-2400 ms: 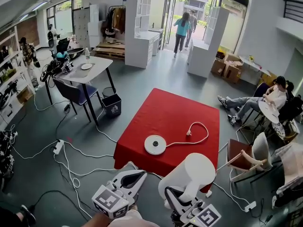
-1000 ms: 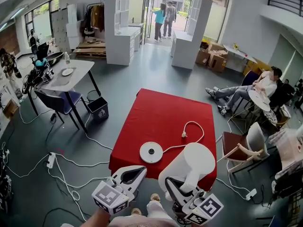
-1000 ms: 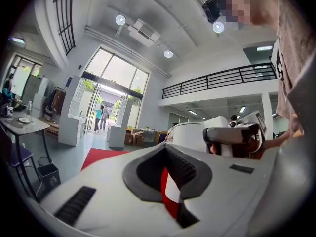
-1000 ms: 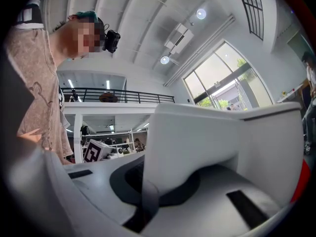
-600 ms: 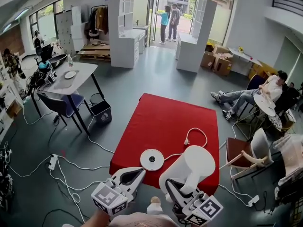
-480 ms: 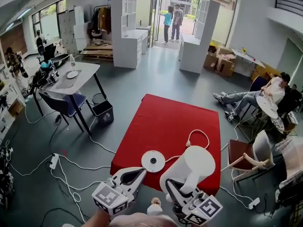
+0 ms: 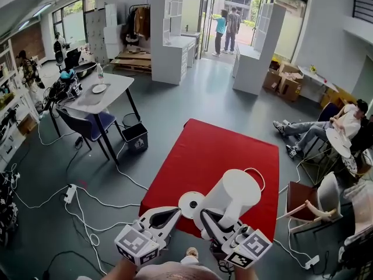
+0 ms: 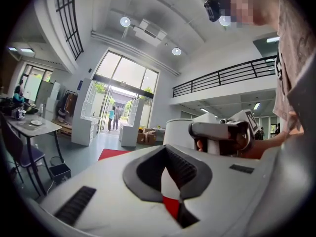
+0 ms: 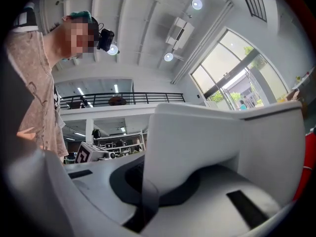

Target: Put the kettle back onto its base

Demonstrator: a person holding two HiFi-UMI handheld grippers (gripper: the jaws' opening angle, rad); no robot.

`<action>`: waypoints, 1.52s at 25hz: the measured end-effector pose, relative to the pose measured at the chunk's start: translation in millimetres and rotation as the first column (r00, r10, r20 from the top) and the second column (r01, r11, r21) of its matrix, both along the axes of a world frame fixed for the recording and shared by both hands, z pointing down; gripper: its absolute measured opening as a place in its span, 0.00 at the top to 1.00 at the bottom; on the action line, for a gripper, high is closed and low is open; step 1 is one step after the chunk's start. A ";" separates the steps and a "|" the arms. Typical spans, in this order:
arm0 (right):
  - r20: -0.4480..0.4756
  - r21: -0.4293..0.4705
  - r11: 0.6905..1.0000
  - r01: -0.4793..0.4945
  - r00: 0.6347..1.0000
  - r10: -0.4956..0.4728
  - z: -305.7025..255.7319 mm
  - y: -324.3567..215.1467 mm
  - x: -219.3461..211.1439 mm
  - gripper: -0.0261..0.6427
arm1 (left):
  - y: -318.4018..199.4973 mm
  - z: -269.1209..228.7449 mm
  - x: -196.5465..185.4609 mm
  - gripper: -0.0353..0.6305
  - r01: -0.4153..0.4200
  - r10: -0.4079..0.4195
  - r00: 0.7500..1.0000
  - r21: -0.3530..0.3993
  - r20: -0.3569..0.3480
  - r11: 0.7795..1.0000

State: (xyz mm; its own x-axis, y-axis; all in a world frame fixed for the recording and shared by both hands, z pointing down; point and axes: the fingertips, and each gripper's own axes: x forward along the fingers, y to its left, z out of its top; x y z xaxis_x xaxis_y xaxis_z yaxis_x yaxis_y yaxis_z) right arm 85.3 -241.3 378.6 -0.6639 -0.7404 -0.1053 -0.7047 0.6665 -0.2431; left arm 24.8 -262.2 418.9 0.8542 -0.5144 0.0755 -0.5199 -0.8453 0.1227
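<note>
- My left gripper [image 7: 168, 214]: jaws tip to tip, holding nothing.
- Just ahead of it, the base [image 7: 191, 205] sits by the near edge of the red table [image 7: 221, 150].
- My right gripper [image 7: 211, 225] is clamped on the handle of the kettle [image 7: 233, 192] (lifted, tilted, just right of the base), with bare red cloth beyond.

Grey polished floor [image 7: 192, 101], a corded power strip [image 7: 70, 193] lying on it. Tall glazed doorway [image 7: 226, 7] open to daylight, white shelving units [image 7: 169, 39] flanking it. White table [image 7: 105, 92], blue chair [image 7: 96, 121] and black bin [image 7: 135, 137] at left. Red-clothed table [image 7: 221, 150] centre. Railed mezzanine [image 8: 222, 79] above; round ceiling lights [image 8: 125, 21] lit.
</note>
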 end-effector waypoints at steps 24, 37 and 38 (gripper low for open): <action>-0.059 0.020 0.991 0.132 0.990 -0.130 9.9 -90.0 -30.1 0.95 | -37.5 -0.6 -32.0 0.95 0.116 -0.116 0.993 0.016 0.037 0.993; -0.071 -0.078 0.981 0.178 0.980 -0.183 80.5 -99.4 -50.6 0.95 | -38.4 8.2 -35.2 0.95 0.114 -0.111 0.990 -0.030 0.081 0.993; -0.069 -0.081 0.980 0.181 0.980 -0.187 83.2 -99.4 -51.9 0.95 | -38.1 9.4 -35.3 0.95 0.116 -0.112 0.990 -0.035 0.084 0.993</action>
